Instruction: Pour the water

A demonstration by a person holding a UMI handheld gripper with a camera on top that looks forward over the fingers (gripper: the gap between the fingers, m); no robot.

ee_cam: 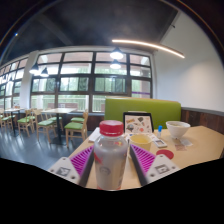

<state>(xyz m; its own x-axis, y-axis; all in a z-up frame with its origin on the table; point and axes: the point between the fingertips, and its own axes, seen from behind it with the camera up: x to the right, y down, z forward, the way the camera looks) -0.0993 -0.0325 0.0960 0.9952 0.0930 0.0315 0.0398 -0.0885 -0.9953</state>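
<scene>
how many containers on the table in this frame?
2. A red-capped bottle stands between the gripper fingers, gaps at either side. A white bowl sits beyond the right finger, by the table edge. Others may be hidden behind the bottle.

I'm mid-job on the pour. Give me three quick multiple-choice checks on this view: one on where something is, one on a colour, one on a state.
1. Where is the clear plastic bottle with the red cap?
A. Between the fingers of the tongs
B. Far beyond them, beside the bowl
C. On a chair

2. What colour is the bench back behind the light wooden table?
A. Blue
B. Green
C. Black

3. What is the state of the bottle?
A. Lying flat, uncapped
B. Tipped over the white bowl
C. Upright, cap on

Answers:
1 A: the bottle stands between the two pink pads.
2 B: the bench back is bright green.
3 C: the red cap sits on top and the bottle stands straight, short of the bowl.
</scene>
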